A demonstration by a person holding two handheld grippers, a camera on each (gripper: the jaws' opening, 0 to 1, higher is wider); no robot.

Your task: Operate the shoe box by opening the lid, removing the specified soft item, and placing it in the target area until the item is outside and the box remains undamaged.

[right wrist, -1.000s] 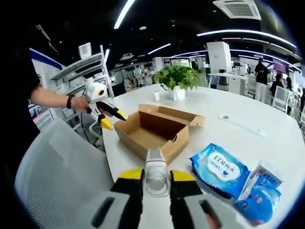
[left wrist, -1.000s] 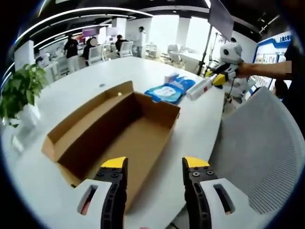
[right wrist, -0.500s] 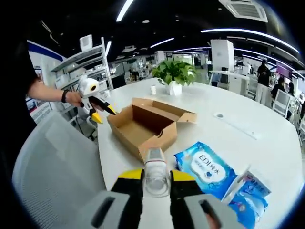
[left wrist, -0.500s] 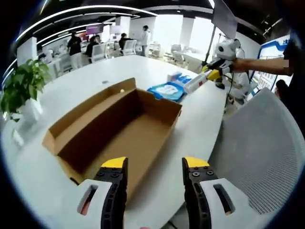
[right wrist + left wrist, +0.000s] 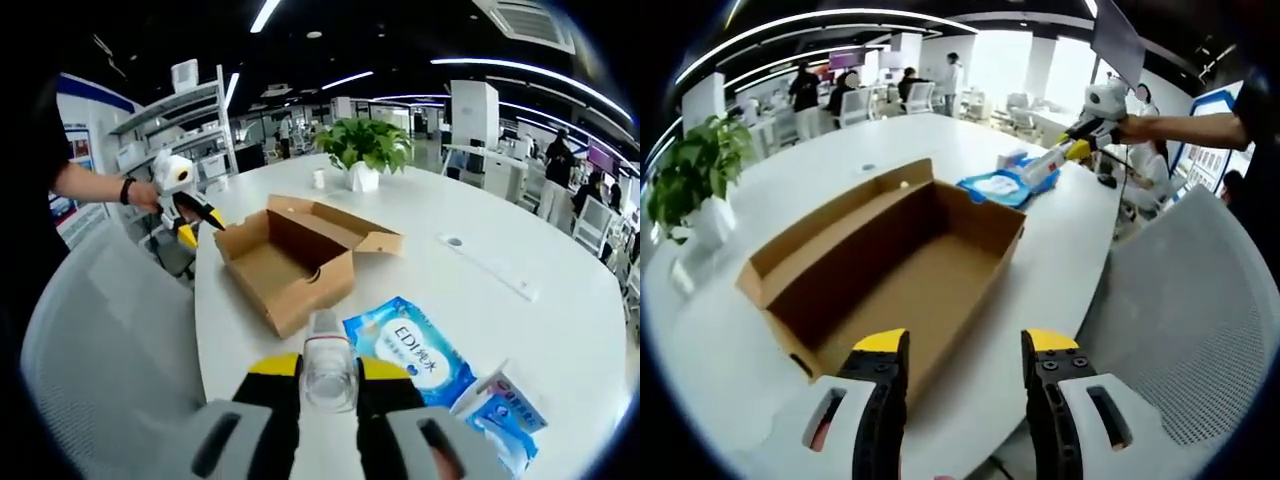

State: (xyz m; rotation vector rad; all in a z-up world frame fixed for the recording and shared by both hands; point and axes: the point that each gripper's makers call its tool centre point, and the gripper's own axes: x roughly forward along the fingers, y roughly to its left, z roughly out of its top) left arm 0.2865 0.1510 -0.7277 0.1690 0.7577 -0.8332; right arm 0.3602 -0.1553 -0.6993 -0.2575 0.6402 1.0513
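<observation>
The left gripper (image 5: pixel 965 345) is hovering with its two yellow-tipped jaws spread apart, nothing between them, and it is pointing at the near end of one open cardboard shoe box (image 5: pixel 880 270), which is lying at 11 o'clock from those jaws on the white table (image 5: pixel 1060 250) with its lid folded back. Inside, the box is showing bare brown card. Over in the right gripper view, the right gripper (image 5: pixel 328 368) is clamping one clear, bottle-like item (image 5: pixel 327 358) between its jaws, pointing it straight ahead. At 2 o'clock of that item, one blue wipes pack (image 5: pixel 408 348) is lying flat on the table, and farther out at 4 o'clock a second, smaller blue-and-white pack (image 5: pixel 503 408) is sitting near the table edge. That makes two soft packs, both outside the box. At 11 o'clock the shoe box is standing open, and one potted plant (image 5: pixel 365 150) is sitting behind it at 12. One grey mesh chair (image 5: pixel 100 360) is curving around the table's near side.
</observation>
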